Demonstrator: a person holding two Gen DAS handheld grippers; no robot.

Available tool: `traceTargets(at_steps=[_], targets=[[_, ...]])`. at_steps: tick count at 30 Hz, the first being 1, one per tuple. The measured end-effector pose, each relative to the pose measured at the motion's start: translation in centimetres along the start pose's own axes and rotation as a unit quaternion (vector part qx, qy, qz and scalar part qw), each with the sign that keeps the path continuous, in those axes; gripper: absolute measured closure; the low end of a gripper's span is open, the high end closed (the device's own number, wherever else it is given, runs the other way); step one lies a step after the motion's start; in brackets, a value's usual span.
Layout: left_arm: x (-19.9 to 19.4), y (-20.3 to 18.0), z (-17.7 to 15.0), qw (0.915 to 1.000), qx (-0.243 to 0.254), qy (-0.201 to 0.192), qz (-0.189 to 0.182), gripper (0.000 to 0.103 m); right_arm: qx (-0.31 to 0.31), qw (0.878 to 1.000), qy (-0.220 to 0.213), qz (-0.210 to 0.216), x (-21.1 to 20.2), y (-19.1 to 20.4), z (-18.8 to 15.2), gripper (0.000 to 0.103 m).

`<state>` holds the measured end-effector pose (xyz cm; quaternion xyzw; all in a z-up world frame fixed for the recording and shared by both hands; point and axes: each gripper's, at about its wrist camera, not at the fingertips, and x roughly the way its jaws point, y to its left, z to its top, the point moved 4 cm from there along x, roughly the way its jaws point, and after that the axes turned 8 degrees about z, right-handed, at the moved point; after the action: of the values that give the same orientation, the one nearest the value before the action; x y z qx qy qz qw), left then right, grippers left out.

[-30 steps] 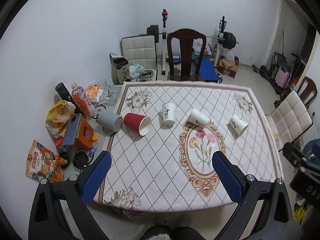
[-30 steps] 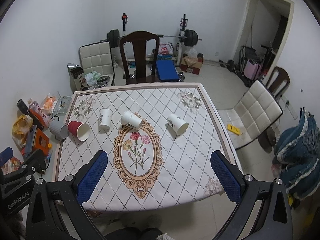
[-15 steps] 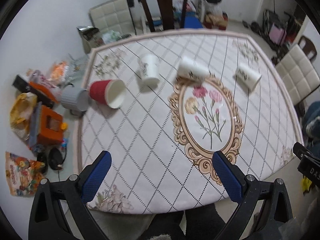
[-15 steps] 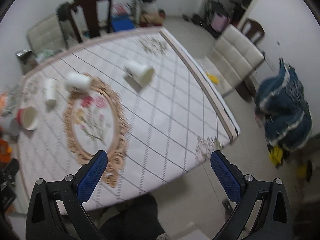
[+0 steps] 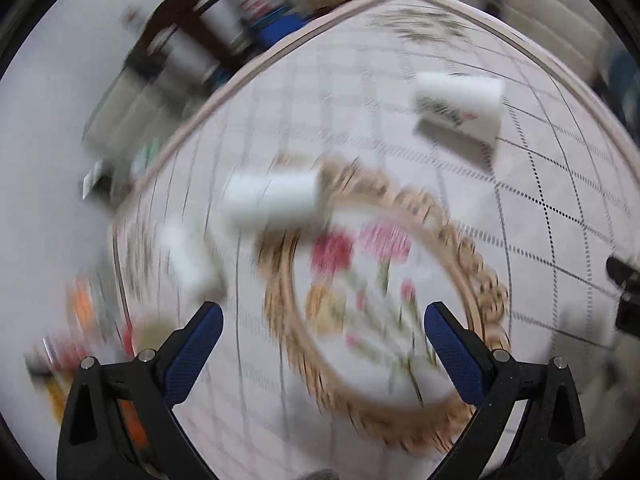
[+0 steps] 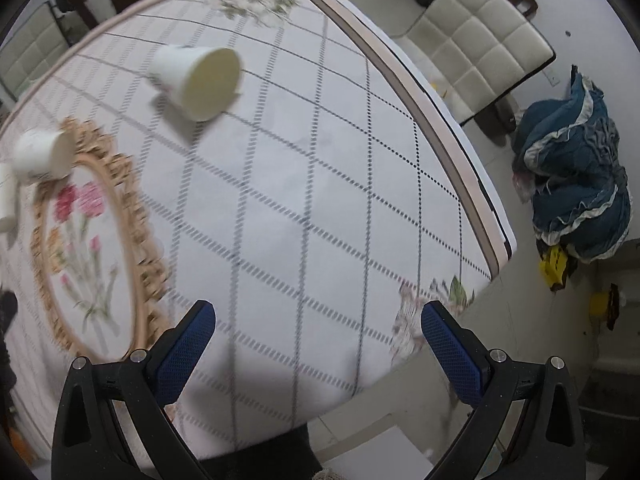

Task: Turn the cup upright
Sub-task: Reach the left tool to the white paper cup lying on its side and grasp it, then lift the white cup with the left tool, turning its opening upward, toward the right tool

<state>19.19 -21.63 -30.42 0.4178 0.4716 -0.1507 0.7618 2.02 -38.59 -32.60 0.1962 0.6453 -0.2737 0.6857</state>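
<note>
Left view heavy motion blur; right milder, even bright light.

White cups [image 6: 196, 78]; white tablecloth [image 6: 320, 184], grey diamond grid, gold-framed pink flowers [image 6: 80, 200]; blue gripper pads [image 6: 182, 354].

Two cups lie on their sides on the table [image 6: 320, 184], one cup [image 6: 198, 80] toward the far edge, another [image 6: 40, 156] left of it, with a chair [image 6: 476, 40] off to the right.
</note>
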Motion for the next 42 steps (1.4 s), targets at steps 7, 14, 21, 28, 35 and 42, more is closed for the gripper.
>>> traceTargets(at_steps=[7, 14, 21, 28, 35, 42], targets=[[2.1, -6.1, 7.8, 0.9654, 0.237, -0.09, 0.063, 0.001, 0.025, 0.999, 0.04, -0.013, 5.1, -4.2, 4.6, 0.0], [2.5, -10.3, 12.5, 0.9162, 0.367, -0.149, 0.06, 0.014, 0.042, 0.997, 0.061, -0.023, 8.2, -7.2, 7.7, 0.0], [2.1, -16.2, 13.4, 0.8539, 0.479, -0.2, 0.045, 0.014, 0.066, 0.995, 0.069, -0.018, 9.5, -10.5, 9.4, 0.0], [3.0, -18.4, 15.5, 0.8422, 0.495, -0.207, 0.055, 0.024, 0.081, 0.994, 0.071, -0.02, 9.9, -12.7, 10.3, 0.0], [3.9, -17.8, 17.4, 0.8561, 0.481, -0.184, 0.047, 0.04, 0.103, 0.992, 0.07, -0.016, 9.4, -14.0, 9.4, 0.0], [2.8, -15.3, 17.5, 0.9018, 0.402, -0.156, 0.025, 0.041, 0.097, 0.993, 0.065, -0.008, 9.0, -13.3, 8.7, 0.0]])
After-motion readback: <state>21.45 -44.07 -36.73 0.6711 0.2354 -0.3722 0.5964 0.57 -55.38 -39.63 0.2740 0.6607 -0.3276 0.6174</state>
